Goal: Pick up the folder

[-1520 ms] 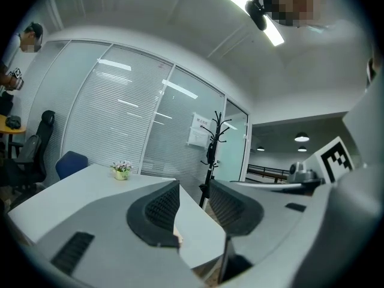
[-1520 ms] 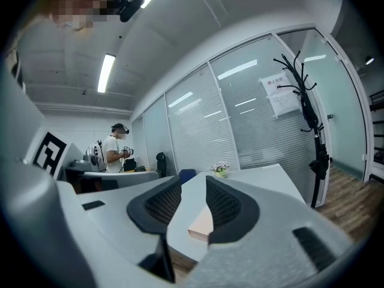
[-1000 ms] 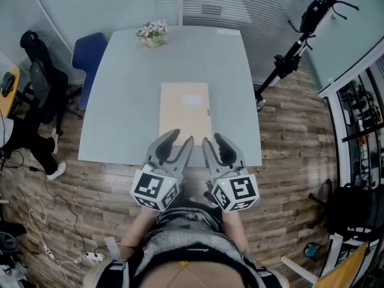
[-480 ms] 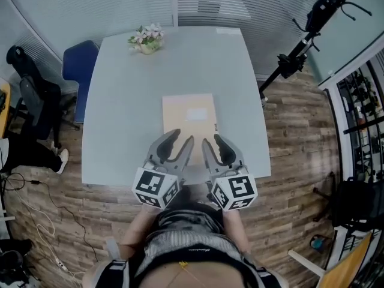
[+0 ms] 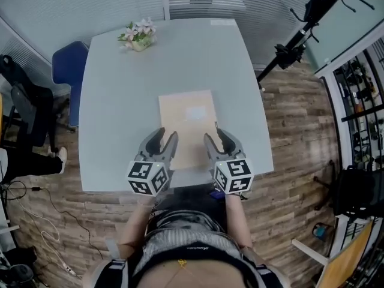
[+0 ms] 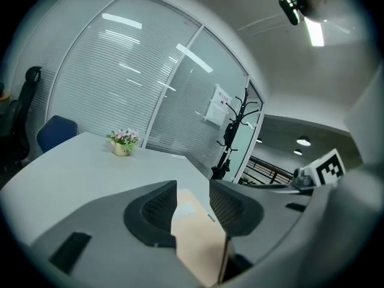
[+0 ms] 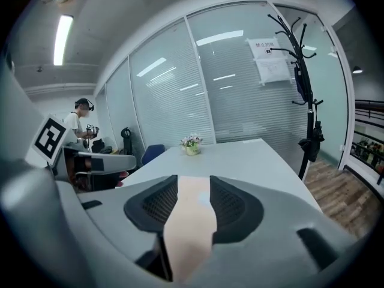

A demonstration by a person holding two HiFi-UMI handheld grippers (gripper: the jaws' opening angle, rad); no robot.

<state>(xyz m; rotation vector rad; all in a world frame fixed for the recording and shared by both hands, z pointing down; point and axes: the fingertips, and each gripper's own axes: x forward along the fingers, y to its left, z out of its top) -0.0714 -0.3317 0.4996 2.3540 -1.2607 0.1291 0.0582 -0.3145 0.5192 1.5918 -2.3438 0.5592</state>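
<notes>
The grey worktop [image 5: 120, 101] carries the tan folder [image 5: 187, 116] flat by its near edge, long axis running near to far. The left gripper [image 5: 164, 138] and right gripper [image 5: 219, 138] flank its near corners, about equally close. Both have jaws apart, the right's having just been opening. The folder shows in each gap, unpressed.

Folder [image 5: 186, 128] on table [image 5: 120, 119] toward near edge; flowerpot [image 5: 138, 36] at far-left corner, chair [image 5: 65, 71] seemingly just beyond.

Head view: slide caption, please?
Left gripper and right gripper, its jaws just opened, at near corners of the folder, neither clamping it.
</notes>
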